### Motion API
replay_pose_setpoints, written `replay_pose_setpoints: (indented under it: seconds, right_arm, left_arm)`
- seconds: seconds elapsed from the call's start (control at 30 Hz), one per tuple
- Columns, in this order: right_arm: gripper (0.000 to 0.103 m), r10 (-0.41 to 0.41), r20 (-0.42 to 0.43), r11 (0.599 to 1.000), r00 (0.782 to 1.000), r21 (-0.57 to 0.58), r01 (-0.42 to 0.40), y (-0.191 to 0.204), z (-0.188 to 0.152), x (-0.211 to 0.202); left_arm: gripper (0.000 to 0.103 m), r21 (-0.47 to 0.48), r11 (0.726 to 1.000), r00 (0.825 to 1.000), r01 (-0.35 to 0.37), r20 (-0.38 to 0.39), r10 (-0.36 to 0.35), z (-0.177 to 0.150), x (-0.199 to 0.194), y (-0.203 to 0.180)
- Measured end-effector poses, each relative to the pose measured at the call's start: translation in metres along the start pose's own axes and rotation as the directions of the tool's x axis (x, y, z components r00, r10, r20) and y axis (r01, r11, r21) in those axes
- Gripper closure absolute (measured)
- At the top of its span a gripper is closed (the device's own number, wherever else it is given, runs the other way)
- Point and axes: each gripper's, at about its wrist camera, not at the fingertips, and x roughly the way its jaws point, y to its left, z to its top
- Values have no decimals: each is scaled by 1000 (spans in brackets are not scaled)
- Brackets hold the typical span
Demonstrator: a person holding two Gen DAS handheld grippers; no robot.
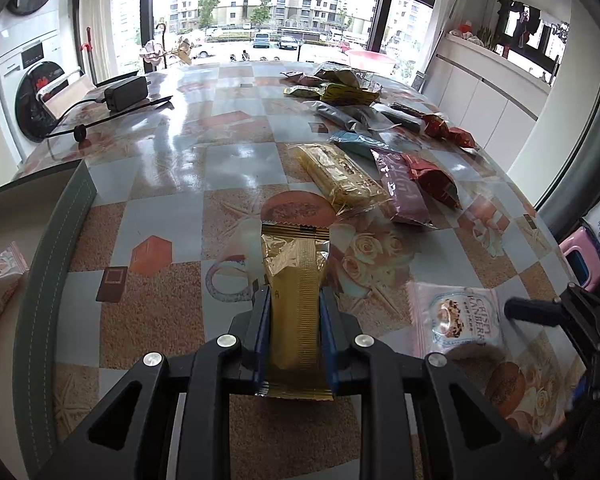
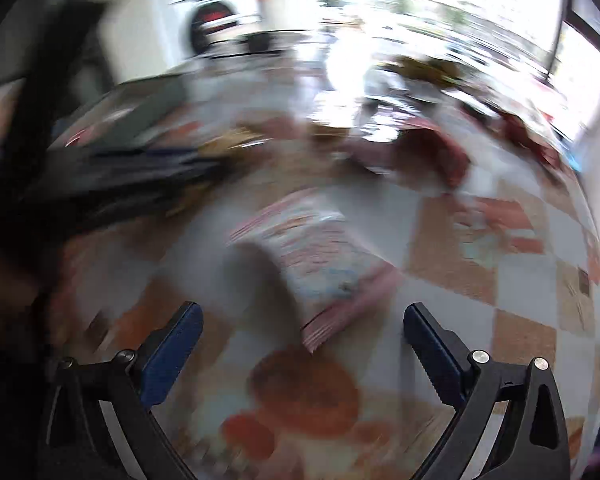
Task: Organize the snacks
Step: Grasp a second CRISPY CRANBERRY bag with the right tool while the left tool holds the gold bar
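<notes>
The left claw [image 1: 294, 300] gripped a gold wafer [image 1: 296, 304] pointing lengthwise toward the upper frame, the right claw [image 2: 302, 316] gaped wide over the checkered counter [image 1: 172, 184] by windows [image 1: 260, 0].

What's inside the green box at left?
Green box: one white-pink snack packet lies inside, plus a red edge at the frame border. The rest is cut off.

right wrist view smeared by motion blur, pink-edged snack packet [image 2: 324, 276] print unreadable, grey box [image 1: 48, 264] cut off at left edge
</notes>
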Motion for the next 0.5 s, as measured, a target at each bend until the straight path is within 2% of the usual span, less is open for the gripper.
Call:
replay_pose_setpoints:
  seconds: [0.03,0.1,0.2,0.27,0.3,0.33,0.37,0.4,0.5]
  right_arm:
    - [2,23,20,1000,1000,21,-24,-2,2,-3]
    - [2,18,53,1000,998,-24,-16,1,5,-11]
    - [2,-46,56,970,997,-237,58,17,11,-14]
    - [2,-61,34,931,998,-359,69,22,17,-5]
    - [4,-60,17,925,998,-375,62,22,20,0]
    - [25,-51,-6,923,999,-383,45,19,24,7]
    - [53,37,-36,944,999,-328,-47,7,32,13]
    - [60,81,-55,958,995,-271,-93,0,36,17]
    - [60,98,-35,978,995,-181,-103,-8,41,21]
  left_arm:
    - [78,-2,1000,1000,2,0,-2,0,0,-1]
    - [78,-3,1000,1000,2,0,-2,0,1,-2]
    - [78,4,1000,1000,-5,1,5,0,1,-2]
    - [78,2,1000,1000,-2,1,2,0,1,-1]
    - [78,2,1000,1000,-3,0,3,-1,1,-2]
    - [78,4,1000,1000,-4,0,4,-1,1,-2]
    - [78,5,1000,1000,-5,0,5,0,1,-2]
    - [78,4,1000,1000,-4,1,4,0,1,-2]
    - [78,4,1000,1000,-5,1,5,0,1,-2]
